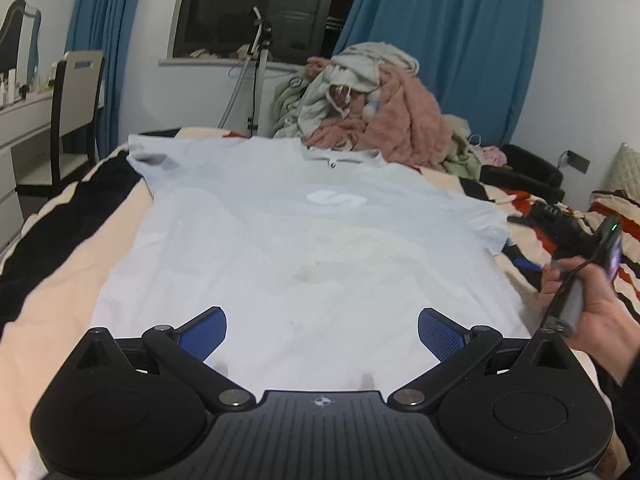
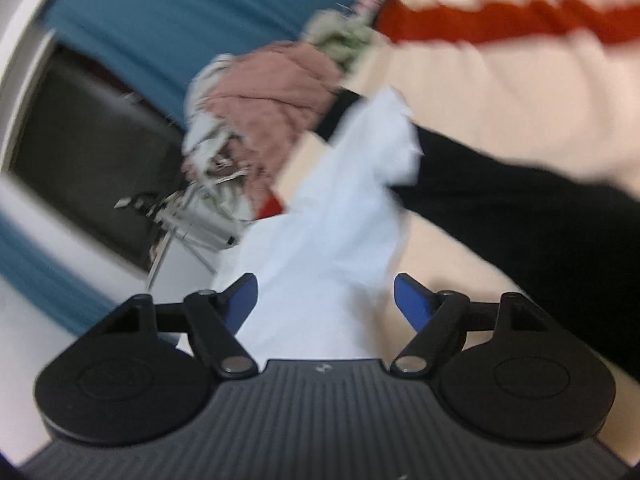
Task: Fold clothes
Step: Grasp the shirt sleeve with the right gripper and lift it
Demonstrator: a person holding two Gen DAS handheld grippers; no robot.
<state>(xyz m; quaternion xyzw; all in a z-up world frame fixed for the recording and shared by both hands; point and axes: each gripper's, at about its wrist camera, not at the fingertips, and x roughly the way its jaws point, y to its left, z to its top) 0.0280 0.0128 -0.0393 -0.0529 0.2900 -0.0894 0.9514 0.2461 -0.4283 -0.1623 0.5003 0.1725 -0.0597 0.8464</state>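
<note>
A pale blue T-shirt [image 1: 304,248] lies flat on the bed [image 1: 60,280], collar far, white "S" logo [image 1: 336,199] showing. Left gripper [image 1: 322,334] and right gripper [image 2: 325,300] both gape wide, empty, over the shirt.

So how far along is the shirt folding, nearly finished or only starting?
Only starting. Done: the pale blue T-shirt lies spread flat on the bed. In hand: nothing yet; the left gripper hangs open over its hem, and the right gripper is open near a sleeve. Left: every fold, plus the clothes pile behind.

T-shirt [image 1: 304,248] on bed [image 1: 60,304], clothes pile [image 1: 368,112] behind
</note>
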